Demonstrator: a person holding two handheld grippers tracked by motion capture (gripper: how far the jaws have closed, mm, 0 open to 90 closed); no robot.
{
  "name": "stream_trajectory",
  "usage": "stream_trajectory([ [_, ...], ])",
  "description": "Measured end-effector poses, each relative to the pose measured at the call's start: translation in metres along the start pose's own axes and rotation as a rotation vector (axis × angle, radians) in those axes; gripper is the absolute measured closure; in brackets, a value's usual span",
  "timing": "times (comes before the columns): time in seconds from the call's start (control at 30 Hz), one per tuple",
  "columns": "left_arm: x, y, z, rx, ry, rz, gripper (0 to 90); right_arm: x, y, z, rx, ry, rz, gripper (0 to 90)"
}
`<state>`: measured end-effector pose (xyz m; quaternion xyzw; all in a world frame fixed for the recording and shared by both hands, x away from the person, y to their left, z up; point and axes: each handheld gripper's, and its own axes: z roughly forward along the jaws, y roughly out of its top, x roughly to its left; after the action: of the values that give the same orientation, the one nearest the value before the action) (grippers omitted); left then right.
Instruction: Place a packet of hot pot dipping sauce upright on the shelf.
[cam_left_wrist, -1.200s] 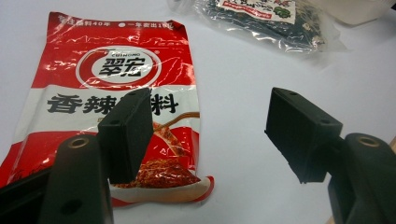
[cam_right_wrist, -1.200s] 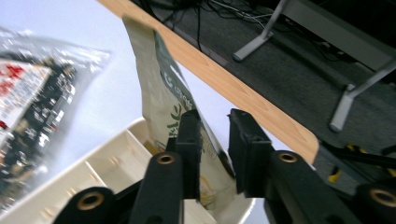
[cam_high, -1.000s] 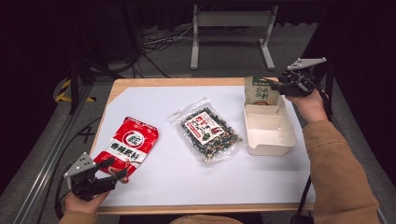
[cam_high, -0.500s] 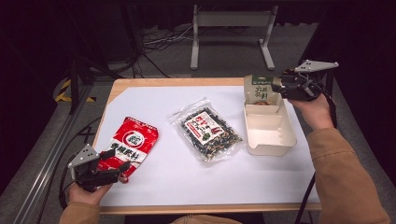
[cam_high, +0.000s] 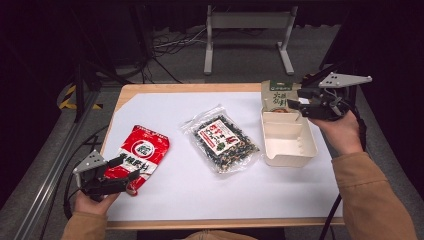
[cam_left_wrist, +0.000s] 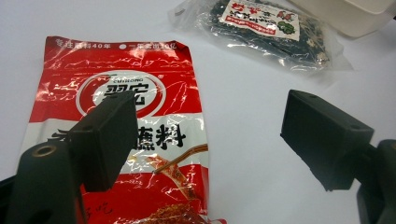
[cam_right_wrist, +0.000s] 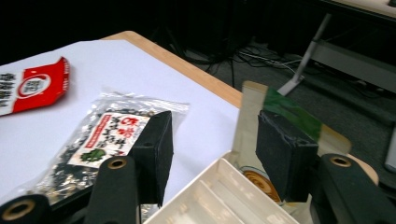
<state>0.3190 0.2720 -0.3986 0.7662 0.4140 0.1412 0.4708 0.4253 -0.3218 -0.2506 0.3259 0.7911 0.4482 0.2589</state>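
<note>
White-covered wooden table (cam_high: 180, 200) under two hand-held grippers.
Red foil snack pouch (cam_high: 141, 153) lies front-left, left gripper (cam_high: 127, 168) spread over it; right gripper (cam_high: 294, 102), jaws parted, straddles a green-topped packet (cam_high: 278, 95) behind the cream plastic tray (cam_high: 288, 145).

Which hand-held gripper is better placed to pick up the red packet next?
The left hand-held gripper. Its jaws are open at the near end of the red packet, with one jaw over it. The right hand-held gripper is across the table, by the green packet and the white tray.
</note>
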Motion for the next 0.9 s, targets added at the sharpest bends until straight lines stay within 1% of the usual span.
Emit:
stream_trajectory([
  [0.07, 0.0, 0.0, -0.001, -0.004, 0.0, -0.001, 18.9, 0.003, 0.0, -0.001, -0.003, 0.008, -0.005, 46.0],
  [0.1, 0.0, 0.0, -0.001, -0.006, -0.001, 0.0, 18.5, 0.008, 0.0, -0.003, -0.005, 0.024, -0.009, 45.8],
  [0.2, 0.0, -0.001, -0.003, -0.009, 0.0, -0.002, 17.8, 0.016, -0.001, -0.005, -0.009, 0.056, -0.016, 44.7],
  [0.27, 0.0, -0.001, -0.003, -0.011, 0.002, -0.001, 17.3, 0.019, -0.002, -0.006, -0.01, 0.064, -0.02, 44.6],
  [0.33, 0.0, -0.001, -0.005, -0.016, 0.005, 0.003, 17.4, 0.027, -0.003, -0.006, -0.016, 0.095, -0.03, 44.2],
  [0.37, 0.0, -0.002, -0.005, -0.025, 0.012, 0.006, 18.2, 0.03, -0.004, -0.006, -0.013, 0.11, -0.036, 44.0],
  [0.43, -0.001, -0.001, -0.006, -0.029, 0.013, 0.009, 18.7, 0.036, -0.005, -0.005, -0.008, 0.129, -0.048, 45.3],
  [0.5, 0.0, -0.001, -0.006, -0.032, 0.022, 0.012, 18.7, 0.046, -0.007, -0.005, -0.013, 0.162, -0.057, 46.9],
  [0.53, 0.0, 0.0, -0.006, -0.033, 0.027, 0.016, 18.7, 0.046, -0.007, -0.005, -0.013, 0.162, -0.057, 46.9],
  [0.57, 0.002, 0.0, -0.007, -0.031, 0.037, 0.021, 18.7, 0.052, -0.007, -0.005, -0.017, 0.179, -0.052, 46.6],
  [0.6, 0.002, 0.0, -0.007, -0.031, 0.037, 0.021, 18.7, 0.055, -0.008, -0.005, -0.019, 0.19, -0.053, 46.5],
  [0.63, 0.004, 0.001, -0.008, -0.016, 0.035, 0.022, 20.3, 0.058, -0.009, -0.004, -0.019, 0.199, -0.054, 46.2],
  [0.67, 0.004, 0.001, -0.008, -0.016, 0.035, 0.022, 21.2, 0.058, -0.009, -0.004, -0.019, 0.199, -0.054, 46.2],
  [0.7, 0.005, 0.001, -0.01, -0.016, 0.054, 0.037, 21.2, 0.064, -0.011, -0.001, -0.018, 0.209, -0.053, 43.2],
  [0.73, 0.005, 0.001, -0.01, -0.016, 0.054, 0.037, 21.1, 0.066, -0.012, 0.001, -0.014, 0.211, -0.052, 42.1],
  [0.8, 0.007, 0.003, -0.014, 0.0, 0.069, 0.033, 20.9, 0.072, -0.014, 0.004, -0.007, 0.216, -0.061, 39.4],
  [0.83, 0.009, 0.004, -0.015, 0.003, 0.077, 0.023, 20.4, 0.074, -0.015, 0.005, -0.008, 0.218, -0.065, 38.9],
  [0.87, 0.009, 0.004, -0.015, 0.003, 0.077, 0.023, 19.5, 0.074, -0.015, 0.005, -0.008, 0.218, -0.065, 38.9],
  [0.9, 0.013, 0.007, -0.018, 0.014, 0.078, 0.002, 18.1, 0.08, -0.018, 0.008, -0.012, 0.231, -0.066, 37.8],
])
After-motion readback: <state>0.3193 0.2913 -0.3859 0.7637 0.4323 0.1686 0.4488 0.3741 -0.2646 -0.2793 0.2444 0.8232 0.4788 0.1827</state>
